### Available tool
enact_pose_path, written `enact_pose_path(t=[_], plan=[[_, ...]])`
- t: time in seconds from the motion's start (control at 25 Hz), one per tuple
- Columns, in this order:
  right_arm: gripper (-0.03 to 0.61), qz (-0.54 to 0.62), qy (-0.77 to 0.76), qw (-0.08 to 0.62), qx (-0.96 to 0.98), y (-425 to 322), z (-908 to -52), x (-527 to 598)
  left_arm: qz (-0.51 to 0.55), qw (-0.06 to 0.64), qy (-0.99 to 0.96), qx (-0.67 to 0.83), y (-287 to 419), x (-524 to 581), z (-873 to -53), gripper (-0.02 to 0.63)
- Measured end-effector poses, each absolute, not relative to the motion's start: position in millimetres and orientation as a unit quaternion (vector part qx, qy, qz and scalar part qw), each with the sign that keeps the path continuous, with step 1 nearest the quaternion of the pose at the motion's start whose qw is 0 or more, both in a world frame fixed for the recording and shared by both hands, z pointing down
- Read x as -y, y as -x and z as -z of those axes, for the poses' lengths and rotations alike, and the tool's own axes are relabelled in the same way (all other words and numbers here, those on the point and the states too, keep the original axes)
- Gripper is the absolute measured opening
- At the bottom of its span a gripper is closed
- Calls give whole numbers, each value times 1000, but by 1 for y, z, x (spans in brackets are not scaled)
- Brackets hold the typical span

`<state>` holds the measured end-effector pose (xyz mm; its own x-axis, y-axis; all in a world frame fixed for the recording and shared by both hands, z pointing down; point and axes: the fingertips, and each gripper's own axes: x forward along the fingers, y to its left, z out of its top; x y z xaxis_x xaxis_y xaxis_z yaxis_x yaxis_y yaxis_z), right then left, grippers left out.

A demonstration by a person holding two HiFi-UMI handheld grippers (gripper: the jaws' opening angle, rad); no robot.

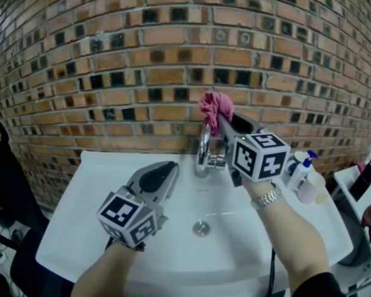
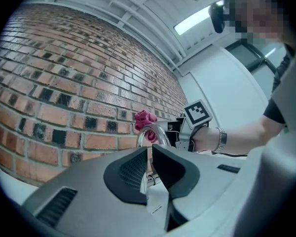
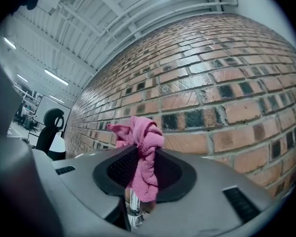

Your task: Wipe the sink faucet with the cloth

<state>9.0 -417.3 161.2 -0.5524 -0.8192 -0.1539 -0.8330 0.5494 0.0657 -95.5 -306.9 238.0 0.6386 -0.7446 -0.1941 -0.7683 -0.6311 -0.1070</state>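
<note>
A chrome faucet [image 1: 203, 154] curves up at the back of the white sink [image 1: 111, 240]. My right gripper [image 1: 221, 117] is shut on a bunched pink cloth [image 1: 215, 107], held at the top of the faucet's arch, in front of the brick wall. In the right gripper view the cloth [image 3: 143, 152] hangs between the dark pads [image 3: 175, 174], with the faucet's chrome stem [image 3: 133, 214] below. My left gripper [image 1: 167, 173] hovers over the basin left of the faucet, jaws shut with nothing between them. From the left gripper view, the faucet [image 2: 153, 135] and cloth [image 2: 144, 118] lie just beyond my left gripper [image 2: 149, 159].
The drain [image 1: 201, 228] sits in the basin's middle. Plastic bottles [image 1: 304, 172] stand on the sink's right rim. A brick wall [image 1: 142, 60] rises right behind the faucet. Dark objects [image 1: 6, 184] stand on the floor to the left.
</note>
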Motion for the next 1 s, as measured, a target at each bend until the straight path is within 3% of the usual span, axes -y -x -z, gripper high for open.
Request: enact_pose_path(t=[0.72, 1.0], plan=[[92, 7, 513, -72, -856, -10, -259, 444, -50, 82, 899, -427, 95, 309, -245, 37], [92, 44, 501, -78, -861, -15, -282, 425, -26, 70, 900, -429, 89, 311, -258, 37]])
